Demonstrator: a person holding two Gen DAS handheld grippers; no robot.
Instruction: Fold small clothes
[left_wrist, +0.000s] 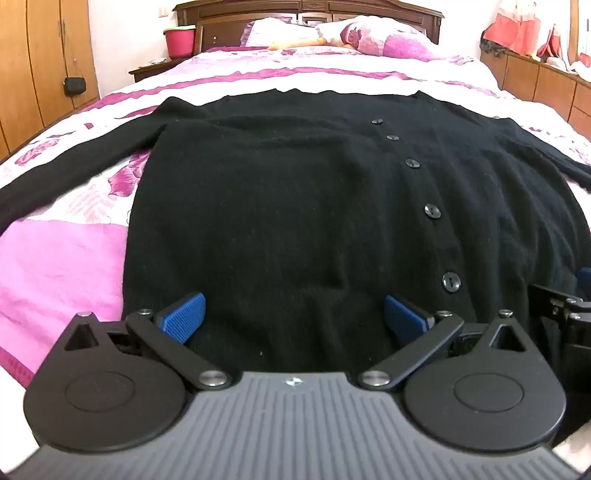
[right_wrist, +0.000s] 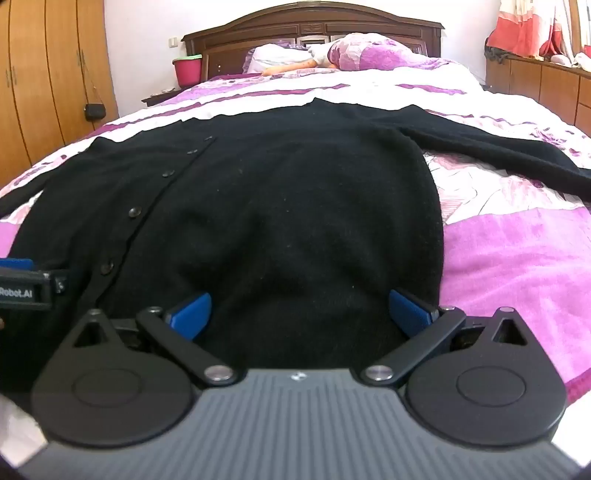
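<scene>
A black knit cardigan (left_wrist: 295, 192) with a row of dark buttons lies spread flat on the bed, hem toward me and sleeves out to both sides. In the right wrist view the same cardigan (right_wrist: 280, 206) fills the middle. My left gripper (left_wrist: 293, 317) hangs open above the hem's left half, with only flat cloth below its blue pads (left_wrist: 183, 319). My right gripper (right_wrist: 301, 314) stands open above the hem's right half, its blue pads (right_wrist: 410, 314) wide apart. Each gripper shows at the edge of the other's view.
The bed has a pink and white floral cover (left_wrist: 62, 266) with pillows (left_wrist: 373, 38) at the wooden headboard (right_wrist: 314, 29). A red bucket (left_wrist: 180, 41) stands on a nightstand at the left. Wooden wardrobes (right_wrist: 44, 85) line the left wall, low cabinets (right_wrist: 546, 85) the right.
</scene>
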